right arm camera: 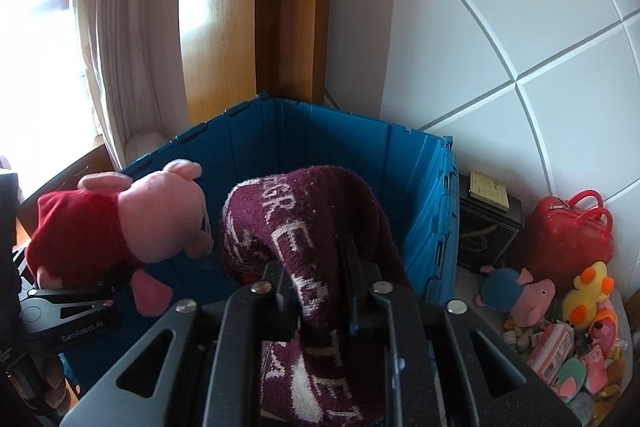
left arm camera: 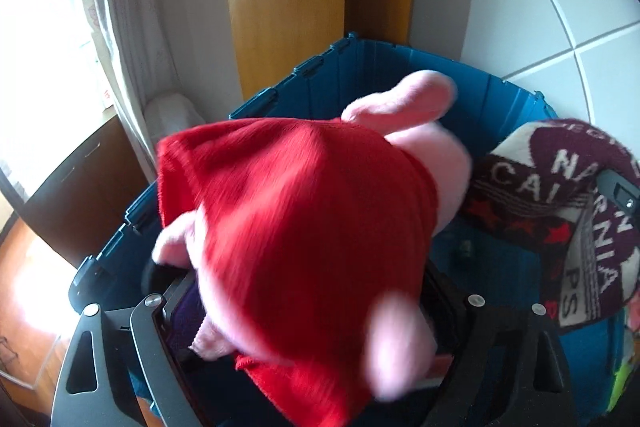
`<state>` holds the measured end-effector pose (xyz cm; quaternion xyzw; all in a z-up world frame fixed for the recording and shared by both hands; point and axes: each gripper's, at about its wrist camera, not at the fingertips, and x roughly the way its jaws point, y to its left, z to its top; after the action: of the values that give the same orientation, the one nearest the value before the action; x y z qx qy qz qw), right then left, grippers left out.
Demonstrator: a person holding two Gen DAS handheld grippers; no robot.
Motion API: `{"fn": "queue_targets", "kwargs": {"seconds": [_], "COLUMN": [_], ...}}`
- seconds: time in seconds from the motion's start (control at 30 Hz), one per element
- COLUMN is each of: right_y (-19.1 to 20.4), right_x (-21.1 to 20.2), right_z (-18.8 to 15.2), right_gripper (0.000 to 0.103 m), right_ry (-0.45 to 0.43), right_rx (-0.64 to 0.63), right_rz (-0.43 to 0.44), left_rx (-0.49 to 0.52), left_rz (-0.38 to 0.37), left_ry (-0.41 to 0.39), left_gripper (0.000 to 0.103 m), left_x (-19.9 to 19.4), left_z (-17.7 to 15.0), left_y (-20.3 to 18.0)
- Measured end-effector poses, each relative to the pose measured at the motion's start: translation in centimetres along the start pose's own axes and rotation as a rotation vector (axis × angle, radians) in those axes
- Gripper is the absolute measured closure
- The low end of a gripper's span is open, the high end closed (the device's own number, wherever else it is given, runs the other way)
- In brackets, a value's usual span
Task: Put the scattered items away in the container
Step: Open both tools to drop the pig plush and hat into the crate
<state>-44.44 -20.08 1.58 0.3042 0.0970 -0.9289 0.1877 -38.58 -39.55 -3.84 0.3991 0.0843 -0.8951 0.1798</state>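
A pink pig plush in a red dress (left arm camera: pixel 304 211) fills the left wrist view, held over the blue crate (left arm camera: pixel 360 83). My left gripper (left arm camera: pixel 308 311) is shut on its lower body; it shows in the right wrist view (right arm camera: pixel 76 291) with the plush (right arm camera: pixel 132 219) above the crate's left side. My right gripper (right arm camera: pixel 316 287) is shut on a maroon knitted cloth with white letters (right arm camera: pixel 316 211), which drapes over its fingers above the crate's (right arm camera: pixel 344 139) inside. The cloth also shows at the right of the left wrist view (left arm camera: pixel 568 211).
To the right of the crate lie a black box (right arm camera: pixel 488 227), a red bag (right arm camera: pixel 568 235), a small blue-dressed pig plush (right arm camera: pixel 516 295), a yellow duck toy (right arm camera: pixel 588 291) and several small items. A wooden door (right arm camera: pixel 224 27), curtain (right arm camera: pixel 124 27) and tiled wall (right arm camera: pixel 500 27) stand behind.
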Motion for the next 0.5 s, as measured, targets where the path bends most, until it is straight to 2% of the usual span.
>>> {"fn": "queue_targets", "kwargs": {"seconds": [0.07, 0.1, 0.13, 0.27, 0.5], "right_y": [0.1, 0.1, 0.0, 0.2, 0.6], "right_x": [0.4, 0.5, 0.5, 0.5, -1.1], "right_z": [-0.1, -0.2, -0.4, -0.9, -2.0], "right_gripper": [0.019, 0.012, 0.009, 0.009, 0.009], "right_ry": [0.038, 0.045, 0.053, 0.087, 0.069], "right_rx": [-0.001, -0.003, -0.005, -0.021, -0.024], "right_rz": [-0.020, -0.023, -0.026, -0.033, -0.025], "left_rx": [0.010, 0.016, 0.018, 0.020, 0.032], "left_rz": [-0.014, -0.021, -0.026, -0.033, -0.040], "left_ry": [0.022, 0.033, 0.040, 0.041, 0.036], "left_gripper": [0.010, 0.010, 0.010, 0.010, 0.010], "left_x": [-0.4, -0.6, -0.7, -1.1, -1.8], "left_z": [-0.3, -0.4, -0.7, -1.5, -2.1], "left_y": [-0.1, -0.2, -0.5, -0.7, -0.4]}}
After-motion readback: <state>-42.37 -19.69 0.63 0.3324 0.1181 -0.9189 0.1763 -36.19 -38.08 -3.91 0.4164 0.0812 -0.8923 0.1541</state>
